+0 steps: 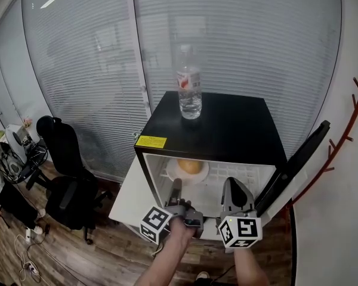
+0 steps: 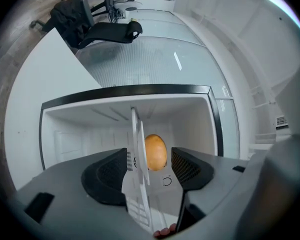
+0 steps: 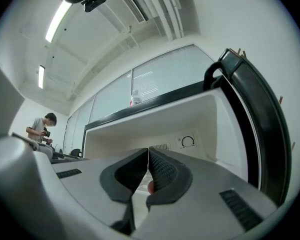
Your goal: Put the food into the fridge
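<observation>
A small black fridge (image 1: 227, 130) stands with its door (image 1: 292, 165) swung open to the right. On its white shelf lies a white plate (image 1: 174, 173) that carries a round orange food (image 1: 190, 166). My left gripper (image 1: 176, 189) reaches into the fridge mouth just in front of the plate. In the left gripper view its jaws stand wide apart (image 2: 149, 159), with the plate (image 2: 138, 149) seen edge-on and the food (image 2: 155, 152) beyond them; the pads touch neither. My right gripper (image 1: 235, 189) hovers at the opening's right side, jaws closed together (image 3: 148, 156) and holding nothing.
A clear water bottle (image 1: 189, 83) stands on the fridge top. The fridge sits on a white table (image 1: 128, 195). A black office chair (image 1: 65, 159) is at the left, blinds-covered glass behind, and a red rack (image 1: 352, 118) at the right. A person (image 3: 42, 126) stands far off.
</observation>
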Motion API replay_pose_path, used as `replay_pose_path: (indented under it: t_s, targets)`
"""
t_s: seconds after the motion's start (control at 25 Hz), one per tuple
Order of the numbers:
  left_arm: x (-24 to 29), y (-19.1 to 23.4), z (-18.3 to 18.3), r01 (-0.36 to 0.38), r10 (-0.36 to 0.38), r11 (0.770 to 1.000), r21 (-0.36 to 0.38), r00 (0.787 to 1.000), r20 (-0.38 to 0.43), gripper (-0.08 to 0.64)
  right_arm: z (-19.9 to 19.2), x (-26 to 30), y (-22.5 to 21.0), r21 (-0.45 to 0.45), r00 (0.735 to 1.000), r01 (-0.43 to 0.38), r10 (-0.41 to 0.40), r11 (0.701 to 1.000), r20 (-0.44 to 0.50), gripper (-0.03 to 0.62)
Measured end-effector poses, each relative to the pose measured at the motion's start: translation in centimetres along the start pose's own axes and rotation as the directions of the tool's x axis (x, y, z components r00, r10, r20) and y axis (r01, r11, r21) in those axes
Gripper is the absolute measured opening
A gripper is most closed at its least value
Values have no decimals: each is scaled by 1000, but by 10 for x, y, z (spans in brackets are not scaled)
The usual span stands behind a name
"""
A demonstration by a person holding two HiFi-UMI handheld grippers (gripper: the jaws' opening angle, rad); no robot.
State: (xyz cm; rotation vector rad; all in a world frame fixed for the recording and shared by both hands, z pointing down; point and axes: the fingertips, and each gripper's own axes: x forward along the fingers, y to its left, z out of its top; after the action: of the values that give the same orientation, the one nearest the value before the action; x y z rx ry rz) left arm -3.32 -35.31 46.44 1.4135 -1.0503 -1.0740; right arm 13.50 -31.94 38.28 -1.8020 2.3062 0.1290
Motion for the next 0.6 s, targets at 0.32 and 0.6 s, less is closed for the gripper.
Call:
replay_pose_path:
  t_s: [0.32,0.6]
  targets:
    - [-33,-13,9,68,-65,997,38,996,-65,252,0,-23,29,-24,999,38,-38,999,-1,26]
    - [-52,-28,9,145,-150,988,-53,983,-105,59,6,-46,48,-56,997,80,-81,995,-6,27]
